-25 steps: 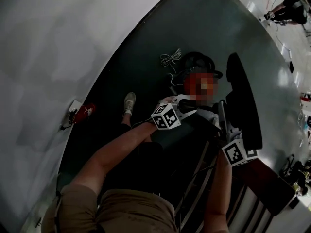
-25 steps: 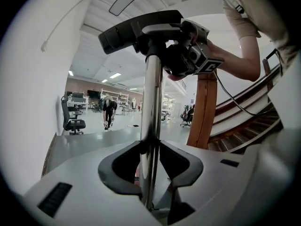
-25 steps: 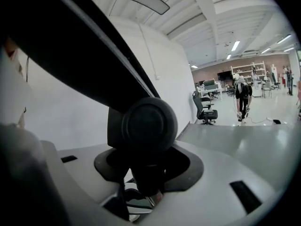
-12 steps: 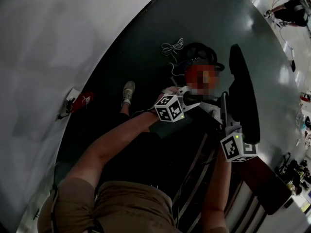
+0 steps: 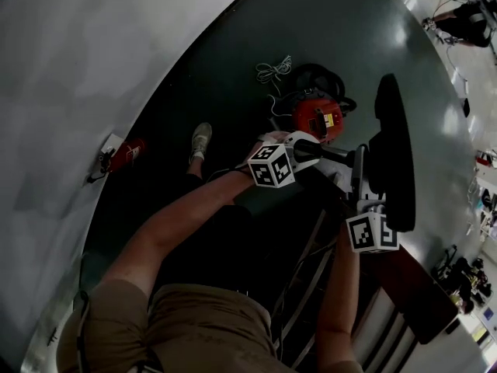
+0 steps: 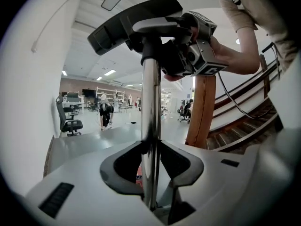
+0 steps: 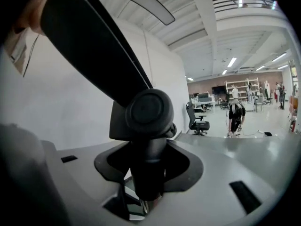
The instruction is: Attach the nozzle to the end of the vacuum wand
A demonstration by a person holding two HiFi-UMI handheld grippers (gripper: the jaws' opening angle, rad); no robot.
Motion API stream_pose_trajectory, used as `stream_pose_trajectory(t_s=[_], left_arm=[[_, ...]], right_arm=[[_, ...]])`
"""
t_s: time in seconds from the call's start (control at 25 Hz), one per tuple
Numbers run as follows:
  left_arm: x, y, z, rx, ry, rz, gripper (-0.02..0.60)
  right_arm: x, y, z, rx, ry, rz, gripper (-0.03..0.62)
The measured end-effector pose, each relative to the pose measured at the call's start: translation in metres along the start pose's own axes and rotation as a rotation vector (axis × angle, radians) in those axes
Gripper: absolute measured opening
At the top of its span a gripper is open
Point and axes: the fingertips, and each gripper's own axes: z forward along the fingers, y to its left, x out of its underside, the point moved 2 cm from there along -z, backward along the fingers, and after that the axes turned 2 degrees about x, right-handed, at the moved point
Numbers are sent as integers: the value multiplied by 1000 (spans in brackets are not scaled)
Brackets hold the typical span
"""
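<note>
Against the earlier frames we record almost no movement. Both hand-held grippers sit at the same stations on the work, and only the head view has drifted a little.

The left hand-held gripper (image 6: 151,149) has the chrome vacuum wand (image 6: 150,98) between its jaws. They are opening at this moment, with the pads at the tube. The right hand-held gripper (image 7: 146,147) is clamped on the black neck of the nozzle (image 7: 89,41).

Governing relation: the wand's long axis runs straight away from the left hand-held gripper. The nozzle sits at its far end, directly ahead on that axis, with its flat head crosswise to the tube. The right hand is the nearer, being on the nozzle itself. We judge the tube end to be at or inside the neck; whether it is fully seated we cannot tell.

Writing: the red canister vacuum (image 5: 311,113) on the floor bears a yellow label (image 5: 328,120), too small to read. No brand is legible elsewhere.
</note>
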Motion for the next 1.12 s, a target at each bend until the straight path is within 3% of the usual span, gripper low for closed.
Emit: stream_pose_trajectory(t_s=[0.12,0.28,0.4,0.72,0.92,1.12], left_arm=[[-2,3,-1,-1,-6,2,127],[1,11,-1,-18,-13,-44,130],[2,15,-2,-38,-25,-70,130],[6,40,-4,-115,-12,-121,140],[9,55,-8,-130,14,-106,140],[11,72,-18,-163,0,-189,141]], right_arm=[[-2,1,10,-31,89,24,178],[0,-2,15,-32,23,21,178],[6,-6,23,-64,90,47,178],[11,2,52,-84,83,24,176],[15,6,73,-106,166,31,176],[14,20,100,-133,209,16,175]])
